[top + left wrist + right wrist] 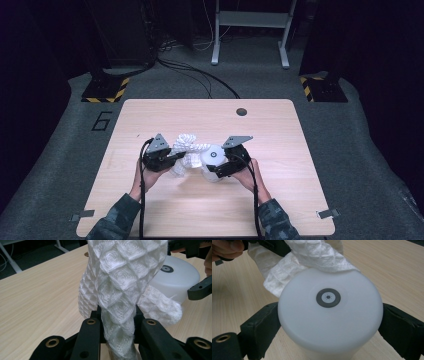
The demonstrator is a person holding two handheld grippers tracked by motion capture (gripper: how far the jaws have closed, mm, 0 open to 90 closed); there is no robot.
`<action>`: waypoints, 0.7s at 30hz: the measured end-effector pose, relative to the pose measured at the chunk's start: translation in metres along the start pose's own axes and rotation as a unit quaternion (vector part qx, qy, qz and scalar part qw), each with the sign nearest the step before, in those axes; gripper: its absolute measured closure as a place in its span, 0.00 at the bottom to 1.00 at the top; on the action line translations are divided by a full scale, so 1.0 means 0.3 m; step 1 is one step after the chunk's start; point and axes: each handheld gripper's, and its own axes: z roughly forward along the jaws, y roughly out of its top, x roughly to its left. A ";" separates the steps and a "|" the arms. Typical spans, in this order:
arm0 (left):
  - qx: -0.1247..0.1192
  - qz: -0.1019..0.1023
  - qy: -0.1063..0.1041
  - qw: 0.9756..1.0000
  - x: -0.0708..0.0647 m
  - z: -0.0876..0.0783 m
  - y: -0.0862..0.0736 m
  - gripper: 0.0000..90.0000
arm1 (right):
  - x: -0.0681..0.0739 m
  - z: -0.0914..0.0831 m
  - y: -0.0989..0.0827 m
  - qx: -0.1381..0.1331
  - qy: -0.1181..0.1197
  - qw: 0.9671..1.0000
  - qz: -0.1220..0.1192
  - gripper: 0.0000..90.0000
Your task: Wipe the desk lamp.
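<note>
Two hand-held grippers are at work over one light wooden desk, each carried in one of the person's two hands, and between them sit two things: one white waffle-knit cloth and one white round container.

The left hand-held gripper, just left of the middle of the high view, has its jaws pressed together on a bunched length of the cloth. In the left gripper view that pinched strip rises from between the black jaws at the bottom centre and widens into a bulky fold that fills the top of the frame, so there the cloth's long axis runs bottom to top. From above, the cloth stretches roughly left to right across the centre of the desk, from the left jaws towards the container, with a twisted part lying above it.

The right hand-held gripper, just right of centre in the high view, has its jaws spread wide, one on each side of the container; in the right gripper view the pads sit against its wall and grip it. The container's flat face, marked with one dark ring, is turned towards that camera. An edge of the cloth lies over the container's rim at the top of that frame.
</note>
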 end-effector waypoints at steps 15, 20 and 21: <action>0.020 0.006 -0.032 0.999 -0.023 0.054 -0.005 0.85 | 0.010 0.005 0.009 0.003 -0.011 1.000 -0.008 0.09; 0.029 0.011 -0.041 0.999 -0.029 0.071 -0.006 0.85 | 0.013 0.005 0.008 0.004 -0.013 1.000 -0.010 0.09; 0.025 0.006 -0.041 0.999 -0.036 0.078 -0.009 0.85 | 0.014 0.005 0.008 0.005 -0.014 1.000 -0.010 0.09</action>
